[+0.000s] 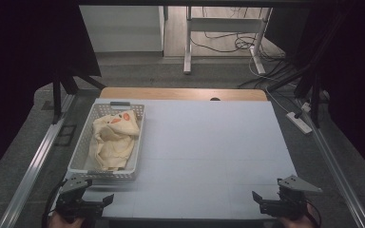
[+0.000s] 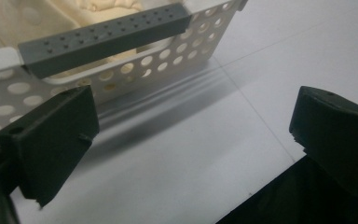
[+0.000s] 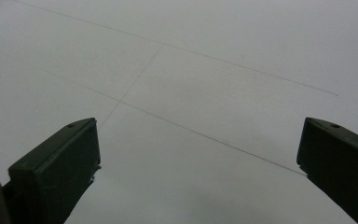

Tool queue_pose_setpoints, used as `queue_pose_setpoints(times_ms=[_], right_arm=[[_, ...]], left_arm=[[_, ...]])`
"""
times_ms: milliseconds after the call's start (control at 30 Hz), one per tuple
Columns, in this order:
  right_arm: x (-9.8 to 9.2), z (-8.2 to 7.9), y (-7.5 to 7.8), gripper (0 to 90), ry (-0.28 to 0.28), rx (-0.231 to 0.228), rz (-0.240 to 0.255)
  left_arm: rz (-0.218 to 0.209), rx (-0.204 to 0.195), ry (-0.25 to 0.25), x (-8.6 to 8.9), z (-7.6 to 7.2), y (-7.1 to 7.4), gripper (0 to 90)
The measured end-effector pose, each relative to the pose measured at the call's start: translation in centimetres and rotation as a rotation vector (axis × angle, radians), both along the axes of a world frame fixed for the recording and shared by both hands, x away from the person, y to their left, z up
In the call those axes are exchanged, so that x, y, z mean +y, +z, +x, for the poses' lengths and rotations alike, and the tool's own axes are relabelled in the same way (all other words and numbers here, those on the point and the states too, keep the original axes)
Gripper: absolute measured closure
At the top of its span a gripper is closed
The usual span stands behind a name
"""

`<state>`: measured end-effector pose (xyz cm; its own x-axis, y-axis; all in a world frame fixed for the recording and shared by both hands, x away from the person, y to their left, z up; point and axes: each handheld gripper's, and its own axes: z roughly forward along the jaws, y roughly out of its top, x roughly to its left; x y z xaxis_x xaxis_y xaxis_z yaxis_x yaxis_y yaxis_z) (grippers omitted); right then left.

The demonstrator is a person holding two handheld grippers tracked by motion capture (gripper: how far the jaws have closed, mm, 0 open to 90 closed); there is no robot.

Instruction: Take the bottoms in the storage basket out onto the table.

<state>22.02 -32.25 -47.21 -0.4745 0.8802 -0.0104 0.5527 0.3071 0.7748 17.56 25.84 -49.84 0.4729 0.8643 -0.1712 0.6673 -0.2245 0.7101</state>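
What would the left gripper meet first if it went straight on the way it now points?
Probably the near wall of the perforated basket, just below its grey handle. The left gripper is open, with bare table between its fingers; depth is uncertain.

From above the near edge, the high view looks forward and down across the whole table (image 1: 204, 156), the white basket (image 1: 83, 159) at its left. The left gripper view sits low and close just beside the basket's (image 2: 177, 51) near end wall, sharing it and the tabletop (image 2: 182, 154) with the high view. The right gripper view faces bare tabletop (image 3: 205, 70), well right of the basket.
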Motion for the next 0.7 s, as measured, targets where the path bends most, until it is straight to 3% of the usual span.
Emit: queue_pose_setpoints(times_ms=[700], right_arm=[[0.12, 0.06, -0.05, 0.0, 0.038, 0.014, -0.001]], left_arm=[[0.003, 0.01, -0.008, -0.04, 0.07, -0.05, 0.0]])
